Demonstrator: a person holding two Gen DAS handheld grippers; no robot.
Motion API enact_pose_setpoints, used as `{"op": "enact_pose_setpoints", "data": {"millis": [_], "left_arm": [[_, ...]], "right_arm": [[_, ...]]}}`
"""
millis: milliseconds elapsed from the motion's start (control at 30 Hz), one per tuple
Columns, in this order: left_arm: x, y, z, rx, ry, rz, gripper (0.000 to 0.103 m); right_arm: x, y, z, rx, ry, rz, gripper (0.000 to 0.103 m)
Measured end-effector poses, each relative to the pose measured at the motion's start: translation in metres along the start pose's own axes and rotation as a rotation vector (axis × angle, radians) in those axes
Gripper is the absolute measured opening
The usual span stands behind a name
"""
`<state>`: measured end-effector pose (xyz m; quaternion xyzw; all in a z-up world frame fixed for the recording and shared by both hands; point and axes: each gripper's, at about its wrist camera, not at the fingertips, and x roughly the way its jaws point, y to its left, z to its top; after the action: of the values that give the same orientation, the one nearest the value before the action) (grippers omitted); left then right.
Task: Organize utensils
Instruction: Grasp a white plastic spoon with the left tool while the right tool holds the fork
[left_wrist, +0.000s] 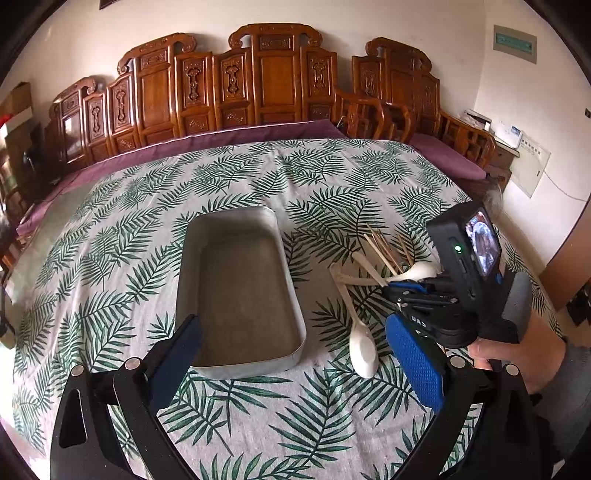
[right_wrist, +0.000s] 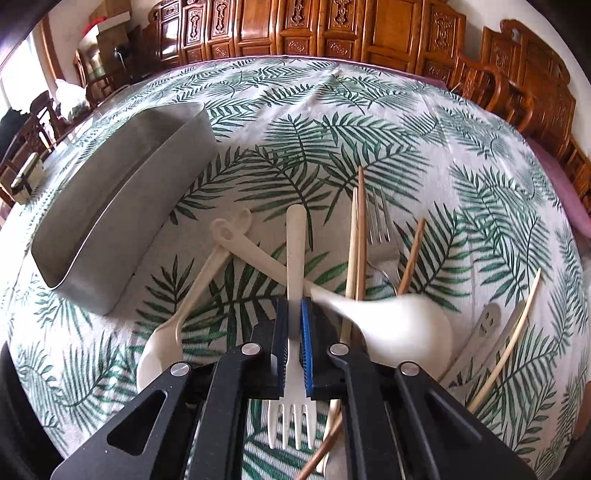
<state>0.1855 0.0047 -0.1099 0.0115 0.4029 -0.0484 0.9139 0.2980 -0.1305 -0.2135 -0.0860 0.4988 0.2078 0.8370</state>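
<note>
My right gripper (right_wrist: 294, 317) is shut on the handle of a cream plastic fork (right_wrist: 296, 251), whose tines (right_wrist: 291, 424) point back toward the camera. The fork crosses two cream spoons, one (right_wrist: 402, 325) to the right and one (right_wrist: 162, 350) to the left. A metal fork (right_wrist: 380, 236) and wooden chopsticks (right_wrist: 360, 229) lie just right of it. An empty metal tray (right_wrist: 122, 192) stands to the left. In the left wrist view my left gripper (left_wrist: 293, 325) hangs open above the tray's (left_wrist: 240, 280) near end. The right gripper (left_wrist: 393, 286) there dips into the utensil pile, beside a cream spoon (left_wrist: 364, 350).
A leaf-print cloth (left_wrist: 258, 406) covers the table. A thin bamboo stick (right_wrist: 506, 347) and a metal handle (right_wrist: 484, 325) lie at the pile's right. Carved wooden chairs (left_wrist: 258, 81) line the far side, and a hand (left_wrist: 517, 354) holds the right gripper.
</note>
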Motion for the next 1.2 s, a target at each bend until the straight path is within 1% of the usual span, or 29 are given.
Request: {"op": "enact_pose_setpoints", "data": {"millis": [167,433,500,533,567,667,700,767,867,933,1133,1200], "left_arm": [[0.006,-0.011,0.004,0.022,0.006,0.0,0.095],[0.026,-0.043,0.011,0.082,0.036,-0.013,0.094],[0.033,-0.053,0.012,0.094,0.051,-0.029,0.09],[0.036,-0.056,0.012,0.094,0.061,-0.039,0.086],[0.039,-0.058,0.012,0.093,0.069,-0.045,0.084],[0.052,-0.067,0.012,0.092,0.1,-0.06,0.07],[0.056,-0.07,0.011,0.093,0.11,-0.065,0.068],[0.067,-0.077,0.011,0.097,0.136,-0.068,0.058],[0.081,-0.087,0.01,0.116,0.16,-0.049,0.054],[0.092,-0.086,0.011,0.108,0.186,-0.036,0.052],[0.114,-0.081,0.014,0.062,0.217,-0.018,0.052],[0.121,-0.079,0.012,0.044,0.241,-0.005,0.052]], "right_arm": [[-0.029,-0.01,-0.005,0.043,-0.055,0.038,0.008],[-0.073,-0.037,-0.011,0.09,-0.128,0.086,0.008],[-0.082,-0.047,-0.014,0.109,-0.145,0.099,0.008],[-0.086,-0.052,-0.016,0.117,-0.155,0.106,0.008],[-0.09,-0.057,-0.017,0.125,-0.161,0.111,0.008],[-0.096,-0.066,-0.024,0.135,-0.174,0.102,0.008],[-0.096,-0.068,-0.025,0.131,-0.168,0.095,0.008],[-0.096,-0.068,-0.025,0.114,-0.167,0.079,0.008],[-0.098,-0.07,-0.024,0.106,-0.173,0.077,0.008],[-0.1,-0.074,-0.024,0.111,-0.176,0.073,0.008],[-0.104,-0.088,-0.024,0.133,-0.184,0.061,0.008],[-0.104,-0.091,-0.024,0.139,-0.185,0.06,0.008]]}}
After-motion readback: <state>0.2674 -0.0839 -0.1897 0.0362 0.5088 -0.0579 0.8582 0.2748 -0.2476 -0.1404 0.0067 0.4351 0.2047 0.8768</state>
